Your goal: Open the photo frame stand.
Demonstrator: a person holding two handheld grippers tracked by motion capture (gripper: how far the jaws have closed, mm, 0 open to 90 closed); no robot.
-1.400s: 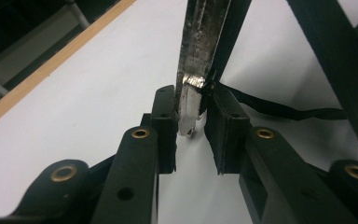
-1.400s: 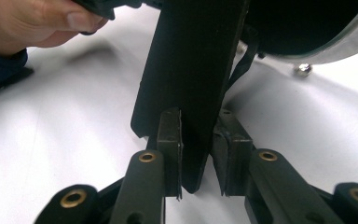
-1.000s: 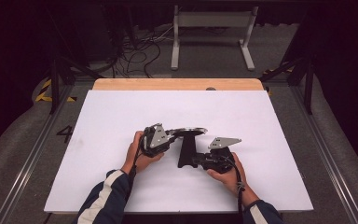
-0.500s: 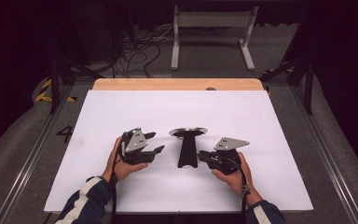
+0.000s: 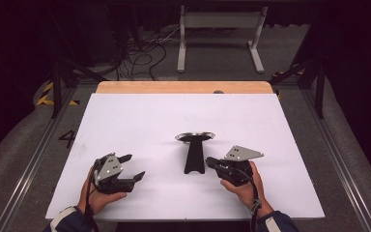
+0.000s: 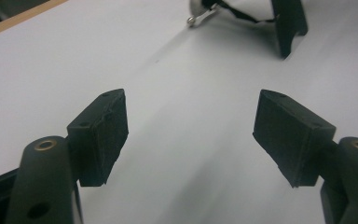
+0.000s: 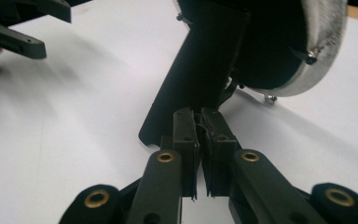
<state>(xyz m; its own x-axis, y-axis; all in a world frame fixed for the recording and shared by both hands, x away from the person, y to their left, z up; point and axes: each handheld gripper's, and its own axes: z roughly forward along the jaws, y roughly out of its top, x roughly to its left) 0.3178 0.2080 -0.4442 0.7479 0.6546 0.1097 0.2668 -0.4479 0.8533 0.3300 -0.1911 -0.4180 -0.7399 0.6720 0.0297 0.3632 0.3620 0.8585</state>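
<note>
Stand [image 5: 193, 157]: black matt post, looks like plastic; shiny metal ring on top. Table sheet [image 5: 140, 121]: white, smooth, matt. Wood strip [image 5: 183, 87] seen at far edge. Gripper pads [image 6: 103, 135]: black, rough, dull.

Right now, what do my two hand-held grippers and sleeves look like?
Both are black with two black jaws, brass-coloured pivot pins and square pads. The left hand-held gripper and the right hand-held gripper each carry a grey three-cornered plate; a black cable trails from each. The sleeves are dark blue, the left with white stripes.
</note>
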